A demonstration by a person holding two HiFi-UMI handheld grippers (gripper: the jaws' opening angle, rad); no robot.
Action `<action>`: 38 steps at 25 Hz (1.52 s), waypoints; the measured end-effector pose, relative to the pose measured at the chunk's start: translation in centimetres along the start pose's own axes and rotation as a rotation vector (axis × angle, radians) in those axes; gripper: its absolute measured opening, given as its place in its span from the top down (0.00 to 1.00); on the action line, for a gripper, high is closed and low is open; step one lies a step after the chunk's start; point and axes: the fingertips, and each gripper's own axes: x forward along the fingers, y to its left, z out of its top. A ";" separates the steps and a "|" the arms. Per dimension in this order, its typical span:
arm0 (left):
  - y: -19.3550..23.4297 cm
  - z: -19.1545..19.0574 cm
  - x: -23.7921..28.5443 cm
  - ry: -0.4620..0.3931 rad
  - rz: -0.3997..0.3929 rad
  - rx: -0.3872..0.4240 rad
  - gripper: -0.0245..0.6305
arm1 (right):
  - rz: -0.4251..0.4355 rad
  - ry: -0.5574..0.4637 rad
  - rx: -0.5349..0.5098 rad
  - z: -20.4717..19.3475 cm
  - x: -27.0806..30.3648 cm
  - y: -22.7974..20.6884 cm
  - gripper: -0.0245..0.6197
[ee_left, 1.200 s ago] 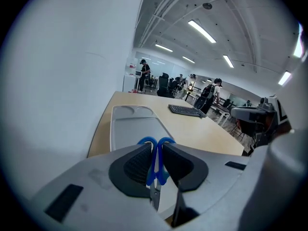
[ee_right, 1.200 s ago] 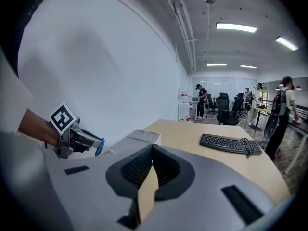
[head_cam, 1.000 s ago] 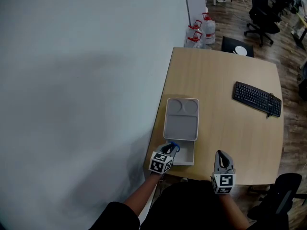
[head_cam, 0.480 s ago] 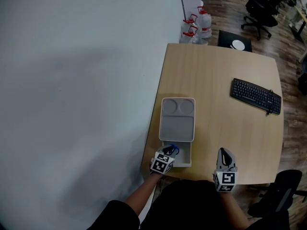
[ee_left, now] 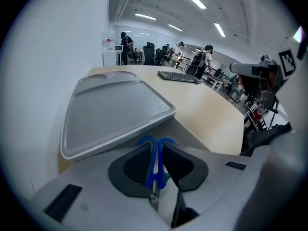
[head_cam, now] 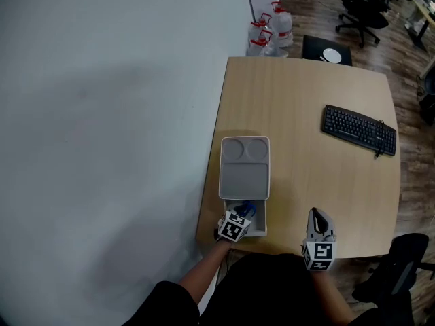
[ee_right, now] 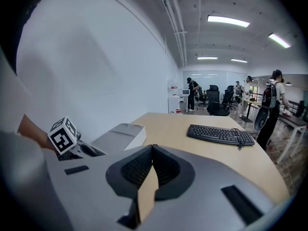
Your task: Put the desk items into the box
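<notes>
The left gripper (head_cam: 242, 214) hangs over the near, open end of the box (head_cam: 262, 227), at the table's (head_cam: 306, 87) 7 o'clock corner close to the wall. Its jaws are pinched on a pair of scissors (ee_left: 154, 166). The two blue handle loops stick out past the fingertips toward 12 o'clock, and a sliver of metal blade shows behind the pads. In the head view the blue loops sit just above the open compartment, inside its outline; whether they touch the box floor cannot be told.

A grey lid (head_cam: 245, 175) with two round recesses at its far end covers the rest of the box and reaches toward 12 o'clock. In the left gripper view its near edge rises just beyond the scissors.

The right gripper (head_cam: 317, 217) is at the table's 5 o'clock edge, well apart from the box. Its jaws are pressed together at the tips with nothing between them; only bare tabletop shows through the slit lower down.

A black keyboard (head_cam: 359, 129) lies at the table's 3 o'clock side, angled. Water bottles (head_cam: 267, 34) stand on the floor past the 12 o'clock corner.
</notes>
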 end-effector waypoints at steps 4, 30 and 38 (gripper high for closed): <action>-0.6 -0.3 0.8 0.026 -0.011 -0.008 0.85 | -0.014 0.009 0.010 -0.3 -0.1 -0.8 0.87; -4.2 4.2 -7.7 -0.212 -0.001 -0.124 0.78 | 0.040 -0.056 0.007 1.1 -3.2 1.6 0.87; -10.4 5.0 -16.6 -0.422 0.000 -0.104 0.80 | 0.042 -0.066 -0.049 -0.4 -11.2 3.5 0.87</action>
